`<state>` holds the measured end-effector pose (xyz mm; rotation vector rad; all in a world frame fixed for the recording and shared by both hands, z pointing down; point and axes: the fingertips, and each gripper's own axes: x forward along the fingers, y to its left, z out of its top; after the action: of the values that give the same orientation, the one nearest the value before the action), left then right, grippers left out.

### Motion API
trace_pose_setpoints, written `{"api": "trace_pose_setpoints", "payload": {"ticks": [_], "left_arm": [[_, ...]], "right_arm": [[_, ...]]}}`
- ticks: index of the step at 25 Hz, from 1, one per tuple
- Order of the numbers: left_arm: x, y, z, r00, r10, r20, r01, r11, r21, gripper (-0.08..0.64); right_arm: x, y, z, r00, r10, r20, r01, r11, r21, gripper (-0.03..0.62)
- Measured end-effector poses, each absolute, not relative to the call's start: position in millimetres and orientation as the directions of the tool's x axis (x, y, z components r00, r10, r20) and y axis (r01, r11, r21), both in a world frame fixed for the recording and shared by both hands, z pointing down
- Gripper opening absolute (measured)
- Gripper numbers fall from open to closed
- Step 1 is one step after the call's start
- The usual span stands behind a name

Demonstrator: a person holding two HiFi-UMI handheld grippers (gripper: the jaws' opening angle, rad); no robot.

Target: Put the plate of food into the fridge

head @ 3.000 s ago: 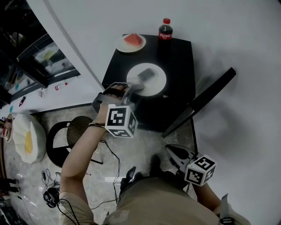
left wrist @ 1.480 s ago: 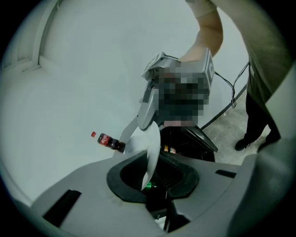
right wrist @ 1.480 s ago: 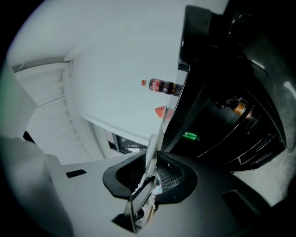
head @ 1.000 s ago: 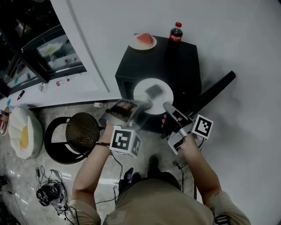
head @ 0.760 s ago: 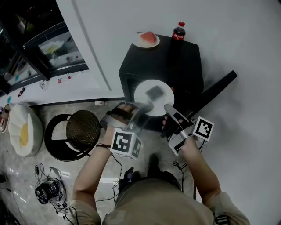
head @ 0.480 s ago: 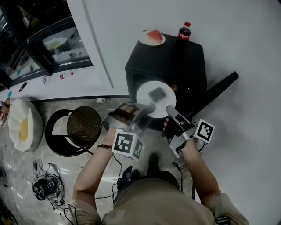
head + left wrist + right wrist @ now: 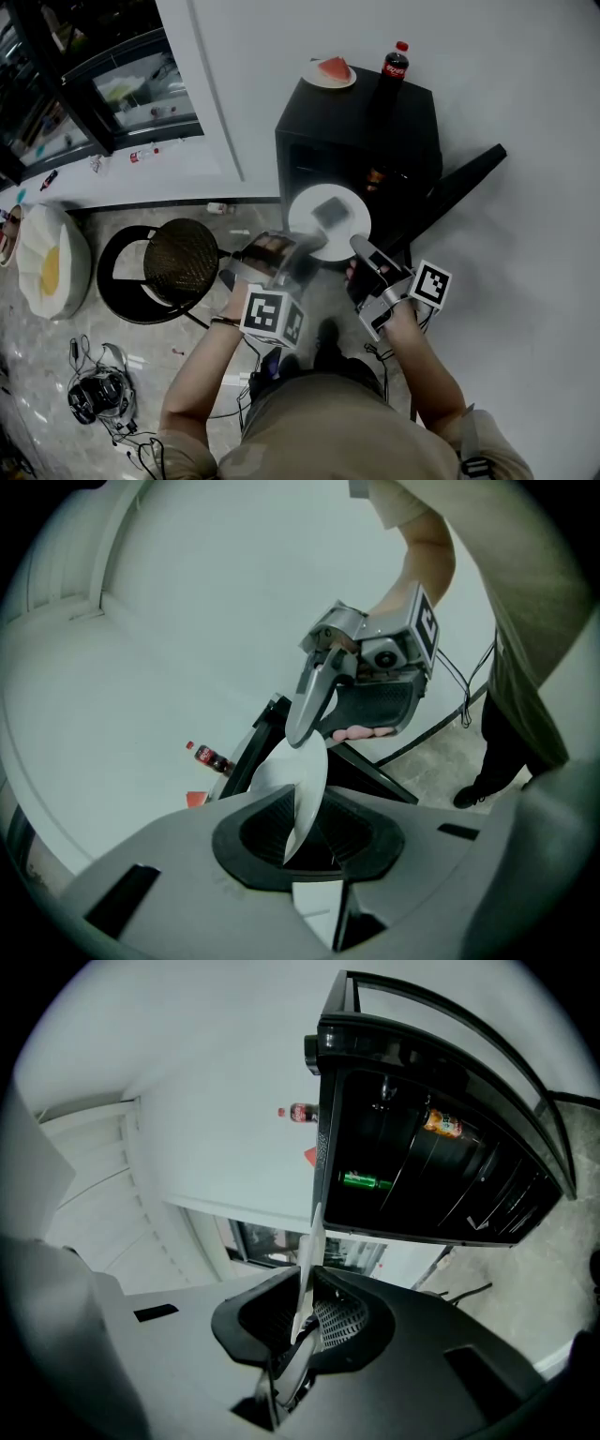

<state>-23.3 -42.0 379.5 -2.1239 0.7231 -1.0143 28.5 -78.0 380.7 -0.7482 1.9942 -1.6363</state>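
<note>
L tool (image 7: 300,829): clenched on the rim of the white plate (image 7: 328,221); rim edge sits right between its jaws.
R tool (image 7: 302,1321): jaws have just been closing, plate rim between them; now pinching the side opposite the L tool.
Plate: up in the air, spanning the gap between both tools, approx level, grey piece of food (image 7: 330,211) on it.
Fridge (image 7: 361,127): small, black, just ahead of the tools; door (image 7: 455,187) swung open on the R tool's side. Green drink (image 7: 366,1181) and orange item (image 7: 441,1125) on shelves inside.
On top of fridge: watermelon plate (image 7: 333,72) + cola bottle (image 7: 394,62), beyond both tools, untouched.
Done so far: door open, plate lifted and carried to the fridge mouth.
Still to do: push plate fwd onto a shelf, release both tools, pull back; prob. shut door.
Progress: approx halfway, my guess.
</note>
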Motion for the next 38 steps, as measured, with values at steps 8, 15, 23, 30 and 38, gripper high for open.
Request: {"api": "trace_pose_setpoints", "payload": {"ticks": [8,15,23,30,38], "left_arm": [[-20.1,-26.7,399.0,0.555,-0.69,0.465,-0.235,-0.666,-0.707,0.078],[-23.7,-22.6,426.0,0.54,-0.667,0.513,-0.239,-0.706,-0.667,0.091],[-22.9,-27.8,443.7,0.531,-0.646,0.548,-0.271,-0.742,-0.613,0.11],[-18.5,-39.9,462.5,0.504,-0.627,0.594,-0.284,-0.77,-0.572,0.117],[-4.4,-57.5,480.9,0.464,-0.618,0.635,-0.292,-0.783,-0.549,0.118]], "right_arm": [[32.1,-60.9,400.2,-0.745,-0.667,0.031,-0.12,0.088,-0.989,0.047],[28.5,-58.5,426.6,-0.741,-0.668,0.067,-0.127,0.042,-0.991,0.04],[31.1,-63.3,446.5,-0.727,-0.681,0.092,-0.13,0.005,-0.991,0.034],[36.0,-76.6,466.3,-0.728,-0.677,0.105,-0.128,-0.016,-0.992,0.034],[50.4,-93.9,484.6,-0.731,-0.671,0.12,-0.118,-0.049,-0.992,0.034]]}}
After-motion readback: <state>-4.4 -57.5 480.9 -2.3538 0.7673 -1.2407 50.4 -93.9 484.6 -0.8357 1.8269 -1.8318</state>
